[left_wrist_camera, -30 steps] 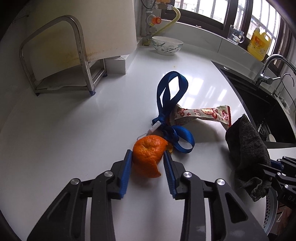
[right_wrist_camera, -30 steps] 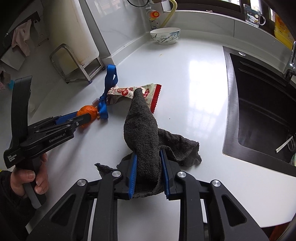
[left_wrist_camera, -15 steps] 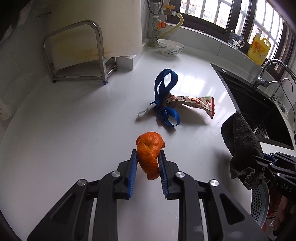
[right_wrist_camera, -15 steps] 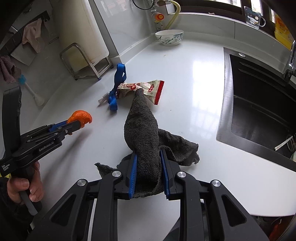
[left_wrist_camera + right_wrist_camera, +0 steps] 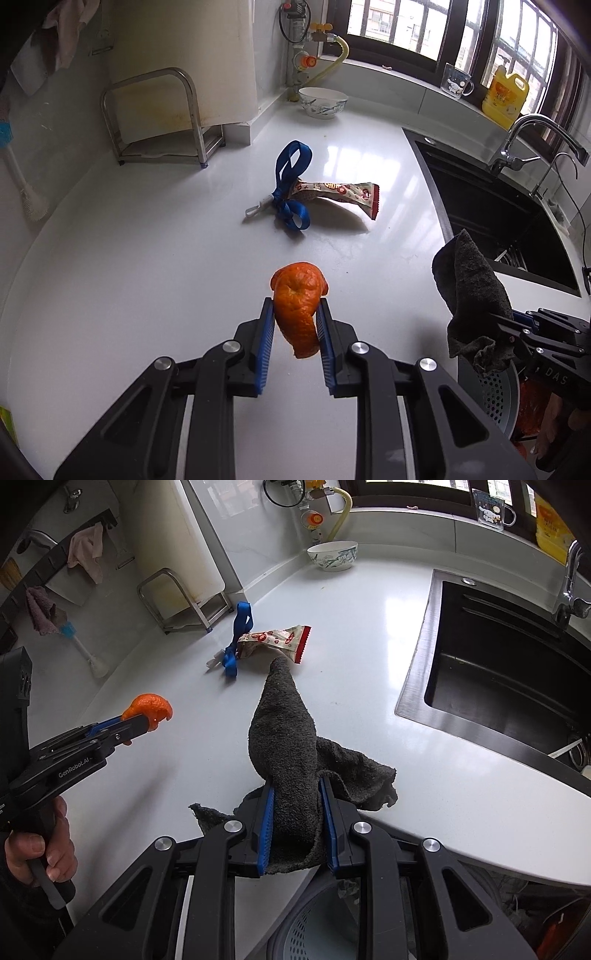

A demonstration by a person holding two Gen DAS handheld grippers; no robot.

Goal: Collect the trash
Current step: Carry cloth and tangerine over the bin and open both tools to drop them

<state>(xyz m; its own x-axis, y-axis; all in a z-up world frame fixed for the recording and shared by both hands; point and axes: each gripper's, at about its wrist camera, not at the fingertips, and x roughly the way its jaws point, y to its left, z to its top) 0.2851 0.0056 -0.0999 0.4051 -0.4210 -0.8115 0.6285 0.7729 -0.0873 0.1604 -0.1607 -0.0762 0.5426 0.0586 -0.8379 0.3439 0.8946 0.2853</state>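
My left gripper [image 5: 295,325] is shut on an orange peel [image 5: 299,299] and holds it above the white counter [image 5: 147,266]; it also shows in the right wrist view [image 5: 147,716]. My right gripper [image 5: 295,805] is shut on a dark grey rag [image 5: 291,738], held over the counter's front edge; the rag also shows in the left wrist view [image 5: 469,288]. A snack wrapper [image 5: 343,192] and a blue lanyard [image 5: 291,177] lie together mid-counter.
A black sink [image 5: 506,672] with a tap [image 5: 532,140] is on the right. A metal rack [image 5: 159,118] and a bowl [image 5: 323,101] stand at the back. A grey perforated bin [image 5: 314,930] sits below the counter's edge.
My left gripper closed on the orange peel, lifted it off the counter and pulled back from the lanyard. My right gripper drew back slightly with the rag.
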